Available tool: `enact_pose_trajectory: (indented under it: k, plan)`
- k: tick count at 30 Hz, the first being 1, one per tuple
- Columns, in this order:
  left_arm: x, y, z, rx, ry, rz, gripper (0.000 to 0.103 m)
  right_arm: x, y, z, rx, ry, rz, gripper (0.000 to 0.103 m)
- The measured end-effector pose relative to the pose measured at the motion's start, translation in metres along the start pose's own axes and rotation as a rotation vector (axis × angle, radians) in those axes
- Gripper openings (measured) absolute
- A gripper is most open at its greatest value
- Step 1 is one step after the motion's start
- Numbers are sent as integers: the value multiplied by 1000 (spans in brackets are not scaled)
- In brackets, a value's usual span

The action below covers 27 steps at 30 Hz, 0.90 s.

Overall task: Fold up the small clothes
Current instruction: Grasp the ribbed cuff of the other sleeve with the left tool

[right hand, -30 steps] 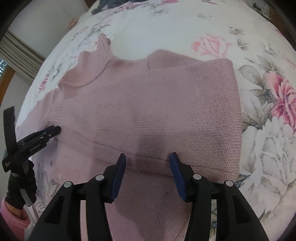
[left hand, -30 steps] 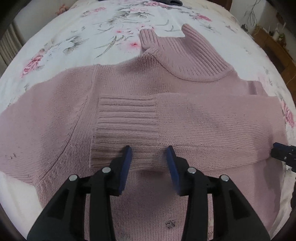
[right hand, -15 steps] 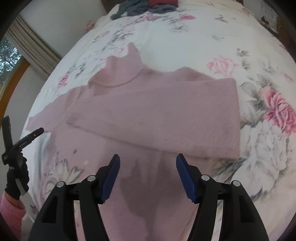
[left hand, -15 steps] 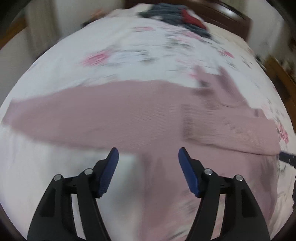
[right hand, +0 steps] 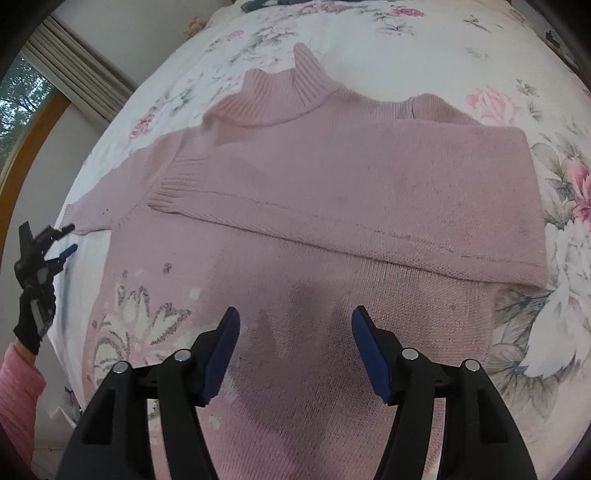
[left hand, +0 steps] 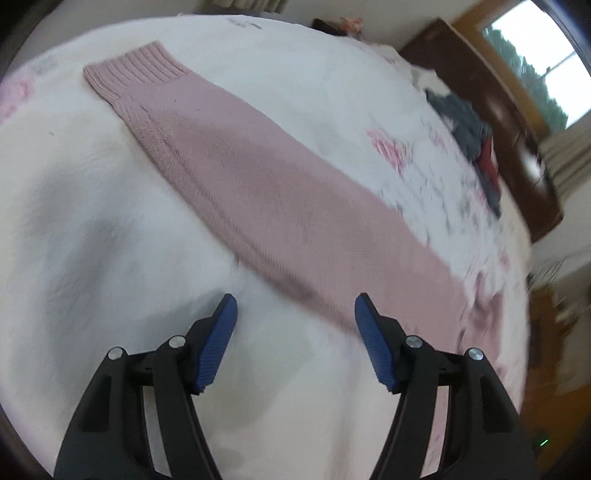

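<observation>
On the bed (left hand: 92, 229), my left gripper (left hand: 293, 332) hovers, fingers apart, beside the unfolded sleeve (left hand: 266, 192). Right gripper (right hand: 295, 339) also apart, empty, over the sweater (right hand: 332, 258). I'd pinch near the cuff (left hand: 133, 72), then fold straight across.

a wide bed (right hand: 424, 40) fills the room, spread with a white cover printed with pink roses and grey-green leaves. a dark wooden headboard (left hand: 491, 110) stands at its far end, a heap of dark grey and red clothing (left hand: 476, 144) piled near it. daylight comes through a window (left hand: 532, 62) with an orange-brown wooden frame, green trees visible outside, and pale pleated curtains (right hand: 74, 70) hang beside it. the wall (right hand: 122, 33) is plain and off-white. a wooden cabinet (left hand: 554, 325) stands by the bed's side.
</observation>
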<state>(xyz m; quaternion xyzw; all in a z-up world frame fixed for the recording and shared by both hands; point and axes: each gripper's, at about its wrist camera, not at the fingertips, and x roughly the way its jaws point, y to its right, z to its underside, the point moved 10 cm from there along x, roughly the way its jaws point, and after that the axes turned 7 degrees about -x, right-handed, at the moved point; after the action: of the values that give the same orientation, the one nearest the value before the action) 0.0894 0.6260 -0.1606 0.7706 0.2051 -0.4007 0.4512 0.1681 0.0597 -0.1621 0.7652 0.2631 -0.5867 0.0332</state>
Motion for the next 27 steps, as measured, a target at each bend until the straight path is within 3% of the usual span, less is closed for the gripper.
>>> enact_pose_trajectory:
  k: [6,10,13,15,22,26,27]
  plan:
    - [13,-10,-30,-117,52,70,57,10,6,3,15,-17,21,63]
    - [15,-13,-43,-136,70,69,49,18,10,5,24,-31,31,63]
    - [12,-17,-47,-130,81,49,32,20,11,6,16,-35,41,63]
    - [7,-18,-48,-118,95,38,22,19,10,6,14,-35,42,63]
    - [-6,-2,-49,-30,130,18,19,17,11,8,20,-34,29,63]
    - [-18,38,-35,62,128,67,18,13,12,9,19,-25,23,63]
    - [-19,48,-31,87,124,84,11,12,13,9,21,-23,21,63]
